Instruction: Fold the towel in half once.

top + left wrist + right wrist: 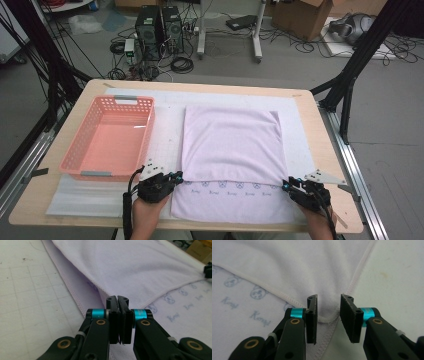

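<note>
A pale lavender towel point(230, 145) lies folded on the table, its top layer ending short of a front strip printed with small blue motifs. My left gripper point(175, 176) sits at the top layer's left front corner; in the left gripper view its jaws point(117, 298) are pressed together on the towel point(140, 265) edge. My right gripper point(287, 184) is at the right front corner. In the right gripper view it point(328, 300) stands open, with the hemmed corner of the towel point(287, 265) lying between the pads and a gap on its right side.
A pink plastic basket point(75, 145) stands empty to the left of the towel. A white gridded mat point(165, 130) covers most of the wooden table point(314, 125). Black frame posts flank the table, and cables and computer towers lie on the floor beyond.
</note>
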`<action>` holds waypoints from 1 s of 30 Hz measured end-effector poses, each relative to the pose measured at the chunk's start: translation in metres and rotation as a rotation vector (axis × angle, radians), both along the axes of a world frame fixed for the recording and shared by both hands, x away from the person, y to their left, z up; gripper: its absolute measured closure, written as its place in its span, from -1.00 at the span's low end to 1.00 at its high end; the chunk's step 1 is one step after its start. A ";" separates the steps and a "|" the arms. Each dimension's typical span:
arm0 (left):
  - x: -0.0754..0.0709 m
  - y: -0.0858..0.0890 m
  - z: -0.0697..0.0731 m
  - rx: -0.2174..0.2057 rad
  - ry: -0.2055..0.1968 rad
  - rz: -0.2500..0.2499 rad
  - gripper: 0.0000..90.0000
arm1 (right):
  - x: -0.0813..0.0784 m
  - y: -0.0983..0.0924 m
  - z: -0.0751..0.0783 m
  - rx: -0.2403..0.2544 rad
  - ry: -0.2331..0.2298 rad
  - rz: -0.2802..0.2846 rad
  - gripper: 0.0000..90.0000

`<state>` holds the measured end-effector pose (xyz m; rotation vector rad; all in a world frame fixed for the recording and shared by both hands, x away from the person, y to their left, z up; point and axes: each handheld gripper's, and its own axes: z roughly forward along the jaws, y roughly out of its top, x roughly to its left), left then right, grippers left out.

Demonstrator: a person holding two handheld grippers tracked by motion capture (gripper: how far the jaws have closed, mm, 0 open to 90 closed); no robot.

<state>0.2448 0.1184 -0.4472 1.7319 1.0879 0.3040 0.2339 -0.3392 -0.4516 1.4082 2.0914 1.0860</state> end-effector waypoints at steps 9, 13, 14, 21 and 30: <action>-0.002 0.001 0.003 -0.027 -0.016 -0.004 0.96 | -0.001 0.004 0.003 -0.058 -0.035 0.021 0.91; -0.005 0.003 0.005 -0.025 -0.018 -0.007 0.96 | -0.004 0.004 0.006 -0.054 -0.051 0.024 0.92; -0.006 0.004 0.005 -0.024 -0.019 -0.010 0.96 | -0.005 0.003 0.008 -0.046 -0.052 0.026 0.92; -0.018 0.006 0.009 -0.020 -0.022 -0.034 0.96 | -0.019 0.000 0.016 -0.001 -0.049 0.052 0.93; -0.053 0.018 0.012 -0.022 -0.013 -0.072 0.96 | -0.056 -0.008 0.023 0.034 -0.041 0.080 0.93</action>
